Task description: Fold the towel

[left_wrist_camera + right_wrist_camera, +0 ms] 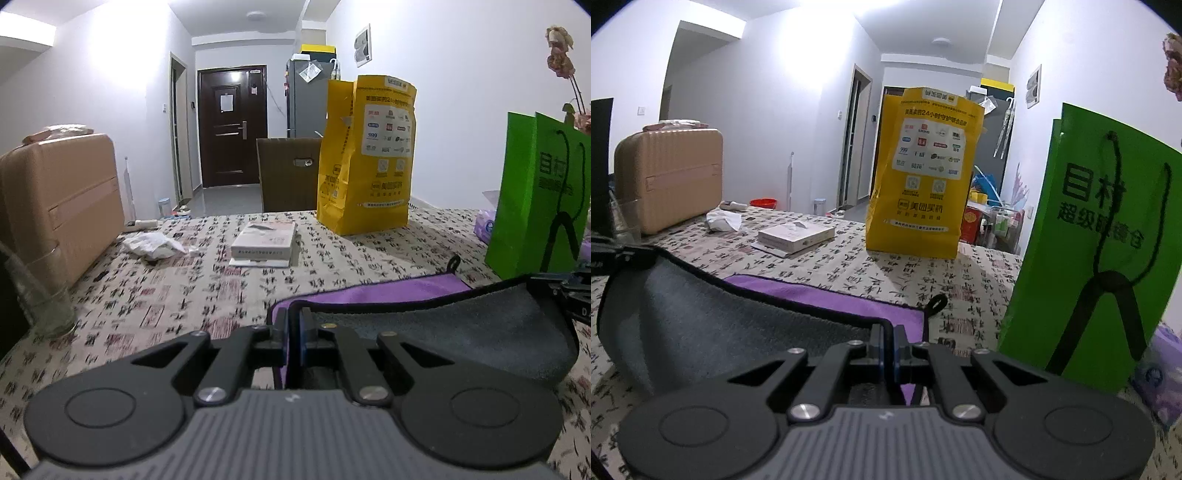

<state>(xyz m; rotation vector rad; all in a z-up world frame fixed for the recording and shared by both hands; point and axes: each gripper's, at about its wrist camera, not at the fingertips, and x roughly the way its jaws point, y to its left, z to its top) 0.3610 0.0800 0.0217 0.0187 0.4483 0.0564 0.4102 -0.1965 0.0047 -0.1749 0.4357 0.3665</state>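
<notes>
A towel, purple on one face and grey on the other with a black hem, lies on the patterned tablecloth. In the left wrist view the towel point(461, 325) hangs lifted between both grippers, grey side toward me. My left gripper point(295, 321) is shut on its left corner. In the right wrist view the towel point(713, 325) sags to the left, and my right gripper point(886, 336) is shut on its right corner. The purple part point(827, 299) rests flat behind, with a black hanging loop point(936, 304). The right gripper's body point(569, 291) shows at the left view's right edge.
A yellow paper bag point(365, 155) stands at the table's far edge. A green bag point(1089, 251) stands close on the right. A white box point(264, 240), crumpled paper point(151, 247), a tan suitcase point(55, 203) and a glass point(40, 295) sit left.
</notes>
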